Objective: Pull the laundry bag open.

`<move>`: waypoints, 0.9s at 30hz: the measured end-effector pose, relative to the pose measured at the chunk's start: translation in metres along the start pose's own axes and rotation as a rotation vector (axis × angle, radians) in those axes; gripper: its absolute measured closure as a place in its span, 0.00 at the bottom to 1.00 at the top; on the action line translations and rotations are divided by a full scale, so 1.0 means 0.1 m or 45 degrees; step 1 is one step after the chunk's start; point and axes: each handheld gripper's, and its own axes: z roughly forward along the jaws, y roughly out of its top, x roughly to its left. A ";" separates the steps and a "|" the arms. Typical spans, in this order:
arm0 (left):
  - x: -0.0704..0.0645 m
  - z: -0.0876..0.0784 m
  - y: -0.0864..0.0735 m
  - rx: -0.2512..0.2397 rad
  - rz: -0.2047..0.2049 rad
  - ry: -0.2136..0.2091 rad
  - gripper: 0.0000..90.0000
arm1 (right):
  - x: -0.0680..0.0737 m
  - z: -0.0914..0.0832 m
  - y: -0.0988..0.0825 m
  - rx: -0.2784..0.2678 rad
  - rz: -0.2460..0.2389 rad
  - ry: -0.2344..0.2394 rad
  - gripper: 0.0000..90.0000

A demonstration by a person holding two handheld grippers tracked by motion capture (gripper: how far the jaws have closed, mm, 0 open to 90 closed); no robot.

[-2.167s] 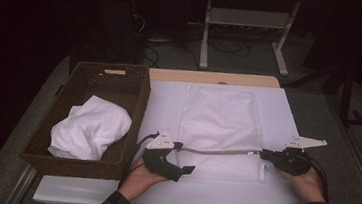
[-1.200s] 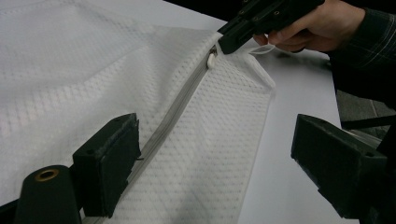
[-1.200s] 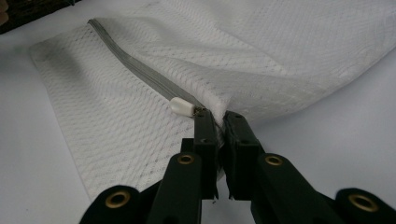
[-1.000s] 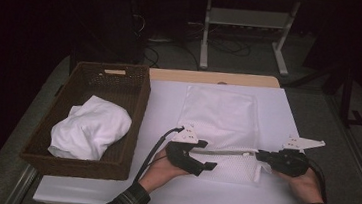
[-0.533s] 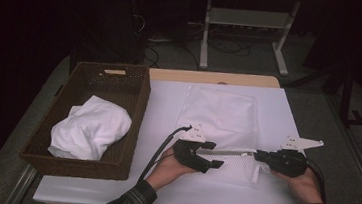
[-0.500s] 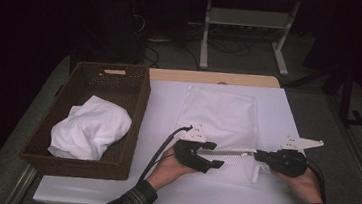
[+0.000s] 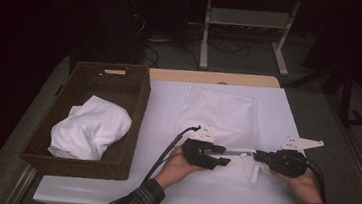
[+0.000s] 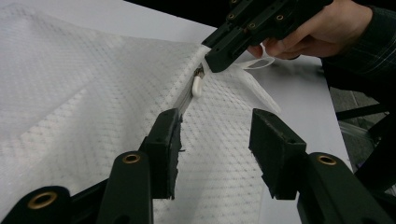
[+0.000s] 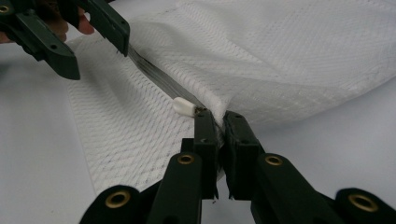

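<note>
A wicker basket (image 7: 120, 83) with a crumpled white cloth (image 7: 89, 133) stands at the table's (image 7: 288, 117) left. Beside it, a white mesh laundry bag (image 7: 218, 110) lies flat. The left gripper (image 7: 221, 155), jaws parted and just now narrowing, straddles the bag's zipper (image 8: 187, 95) without pinching it. The right gripper (image 7: 258, 155) is clenched on the bag's corner beside the white zipper pull (image 9: 183, 107).

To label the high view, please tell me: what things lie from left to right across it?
Wicker basket holding a white cloth → left tool → mesh bag zipper → right tool.
</note>
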 end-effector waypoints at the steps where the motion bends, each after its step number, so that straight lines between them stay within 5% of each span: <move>1: 0.00 0.02 0.00 0.001 -0.001 -0.001 0.63 | 0.00 0.00 0.00 -0.001 -0.001 0.000 0.93; 27: 0.02 0.23 0.03 0.067 -0.013 -0.039 0.78 | 0.12 0.01 0.06 -0.047 -0.041 0.077 0.93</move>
